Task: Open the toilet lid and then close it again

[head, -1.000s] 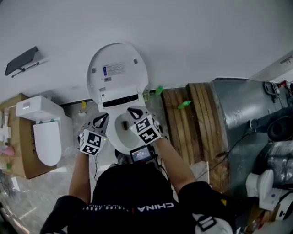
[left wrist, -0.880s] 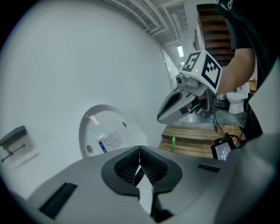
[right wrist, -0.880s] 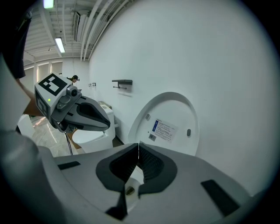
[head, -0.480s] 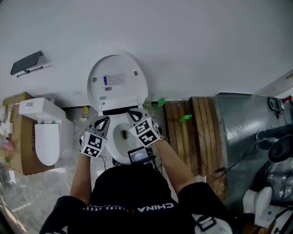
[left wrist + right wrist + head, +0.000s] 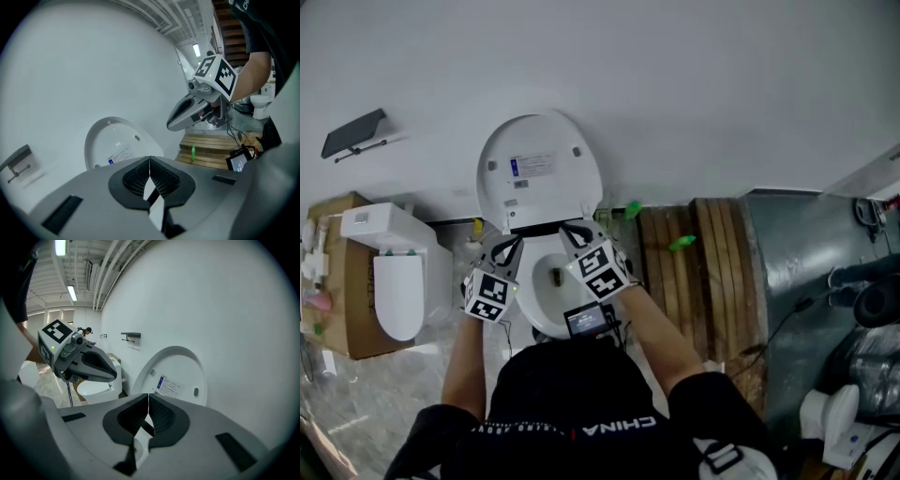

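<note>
Evidently, lid (image 5: 539, 169): upright at twelve o'clock, leaning back at the wall (image 5: 722, 94), so nothing need hold it.
Left gripper (image 5: 508, 247): jaws together, empty.
Right gripper (image 5: 573, 231): likewise closed, empty.

The toilet lid (image 5: 540, 169) stands raised – a white, rounded oval in the upper left-centre of the head view, its inner face turned out into the room. It sits upright close before the white wall (image 5: 694, 84); whether it touches the wall I cannot tell. A small printed label (image 5: 532, 166) with a blue patch is stuck near the middle of that face, and two small grey bumpers (image 5: 577, 151) sit towards its left and right edges. A dark band (image 5: 534, 228) runs along its lower end, where it is hinged. Just below lies the white toilet bowl (image 5: 542, 286) – uncovered, with a dark drain hole at its bottom.
</note>
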A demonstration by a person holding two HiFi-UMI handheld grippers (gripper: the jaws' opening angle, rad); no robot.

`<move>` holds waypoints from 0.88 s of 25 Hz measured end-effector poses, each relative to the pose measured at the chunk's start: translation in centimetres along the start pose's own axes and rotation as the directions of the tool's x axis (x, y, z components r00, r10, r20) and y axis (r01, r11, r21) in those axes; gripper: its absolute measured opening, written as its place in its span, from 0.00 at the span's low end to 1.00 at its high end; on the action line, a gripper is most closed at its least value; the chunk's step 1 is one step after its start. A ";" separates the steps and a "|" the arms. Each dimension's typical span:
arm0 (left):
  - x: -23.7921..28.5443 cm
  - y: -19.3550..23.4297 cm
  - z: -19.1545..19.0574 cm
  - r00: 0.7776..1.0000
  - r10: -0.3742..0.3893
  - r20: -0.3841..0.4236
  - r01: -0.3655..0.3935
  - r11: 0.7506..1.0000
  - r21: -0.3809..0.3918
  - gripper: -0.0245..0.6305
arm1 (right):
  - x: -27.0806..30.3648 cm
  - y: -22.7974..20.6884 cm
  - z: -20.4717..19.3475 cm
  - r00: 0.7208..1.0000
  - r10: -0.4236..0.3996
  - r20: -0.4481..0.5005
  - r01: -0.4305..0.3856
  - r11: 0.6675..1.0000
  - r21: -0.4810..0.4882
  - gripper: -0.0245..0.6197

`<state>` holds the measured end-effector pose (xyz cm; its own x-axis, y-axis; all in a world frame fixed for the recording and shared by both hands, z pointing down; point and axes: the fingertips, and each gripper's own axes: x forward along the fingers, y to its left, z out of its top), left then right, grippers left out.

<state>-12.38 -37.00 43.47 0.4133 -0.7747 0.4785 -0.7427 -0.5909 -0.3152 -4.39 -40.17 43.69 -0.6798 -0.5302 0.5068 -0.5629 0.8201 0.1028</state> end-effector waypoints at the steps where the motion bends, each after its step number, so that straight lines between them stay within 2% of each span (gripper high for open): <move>1: 0.1 0.5 0.3 1.000 0.003 0.004 -0.003 1.000 0.012 0.05 | 0.0 -0.3 0.2 1.000 -0.001 0.003 0.001 1.000 -0.010 0.06; 6: 0.8 4.6 1.8 0.999 0.027 0.025 -0.028 0.999 0.045 0.05 | 1.5 -2.5 2.0 1.000 0.014 0.005 -0.013 0.998 -0.053 0.06; 12: 2.9 10.6 4.1 0.996 0.082 0.030 -0.085 0.990 0.114 0.05 | 3.5 -6.7 8.0 0.996 0.011 0.083 -0.003 0.996 -0.092 0.06; 19: 7.3 16.9 6.2 0.998 0.065 0.012 -0.066 0.994 0.089 0.06 | 7.8 -10.9 14.1 0.990 0.074 0.118 -0.058 0.989 -0.135 0.07; 22: 8.9 19.6 7.5 0.995 0.100 0.018 -0.101 0.990 0.099 0.06 | 9.9 -12.6 15.5 0.990 0.094 0.102 -0.075 0.982 -0.175 0.23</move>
<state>-19.32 -57.18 35.43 0.3467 -0.8338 0.4297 -0.7249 -0.5289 -0.4414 -11.29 -59.10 34.11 -0.7742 -0.4699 0.4240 -0.4193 0.8826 0.2125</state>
